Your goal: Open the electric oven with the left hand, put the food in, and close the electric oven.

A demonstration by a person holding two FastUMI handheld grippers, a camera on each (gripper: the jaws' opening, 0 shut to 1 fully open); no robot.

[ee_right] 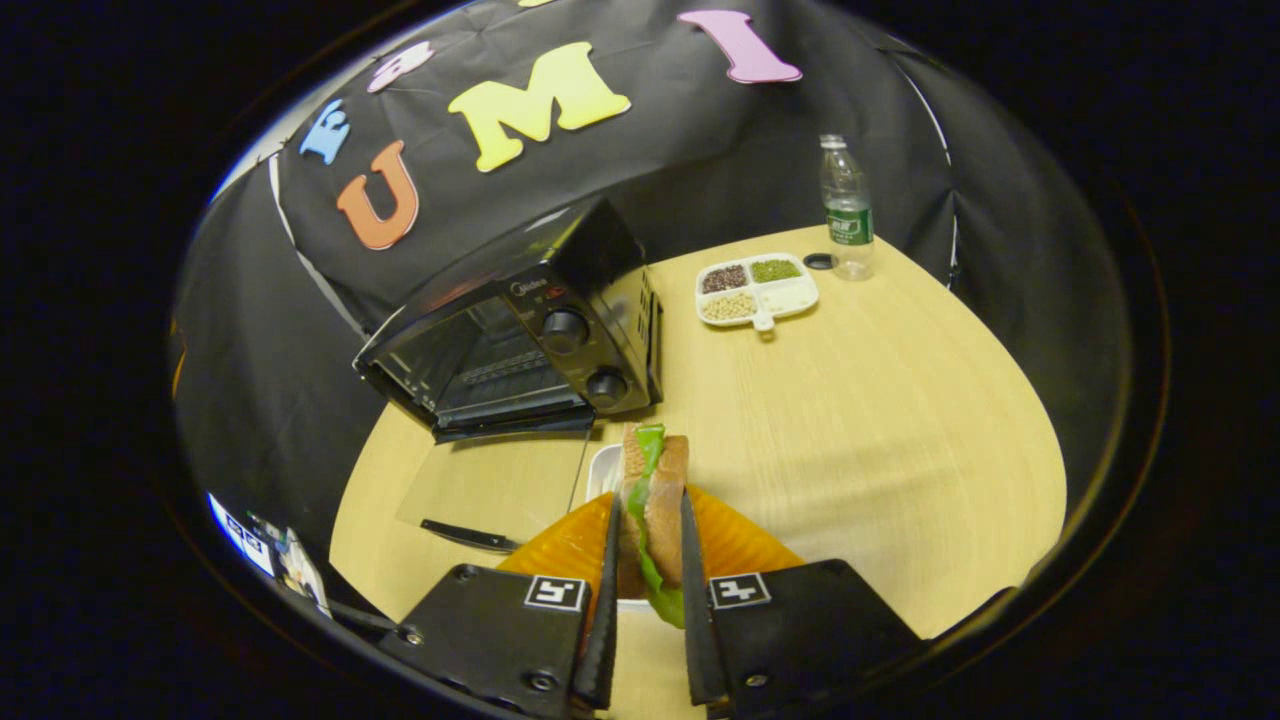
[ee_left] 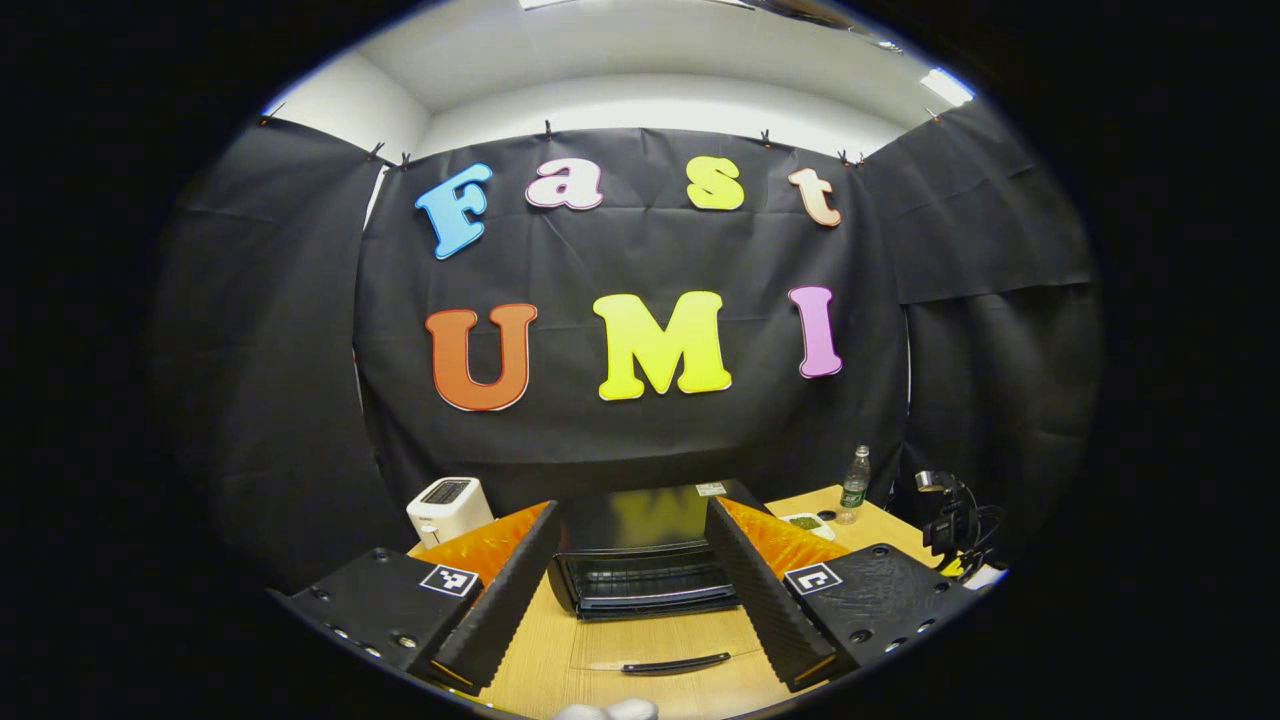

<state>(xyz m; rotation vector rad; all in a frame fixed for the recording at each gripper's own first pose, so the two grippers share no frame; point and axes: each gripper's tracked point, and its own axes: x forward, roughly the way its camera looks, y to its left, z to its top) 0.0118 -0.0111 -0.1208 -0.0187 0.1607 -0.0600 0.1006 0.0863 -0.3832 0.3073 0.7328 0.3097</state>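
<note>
My right gripper (ee_right: 646, 560) had its jaws clamped on the sandwich (ee_right: 655, 500) (lettuce showing), near the open oven (ee_right: 520, 330) on the surface (ee_right: 880, 420). My left gripper (ee_left: 640, 590) faced the oven, jaws wide and empty.

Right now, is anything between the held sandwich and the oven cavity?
Nothing visible blocks it. The right gripper holds the sandwich above a white dish; the oven door lies open, flat on the table.
</note>
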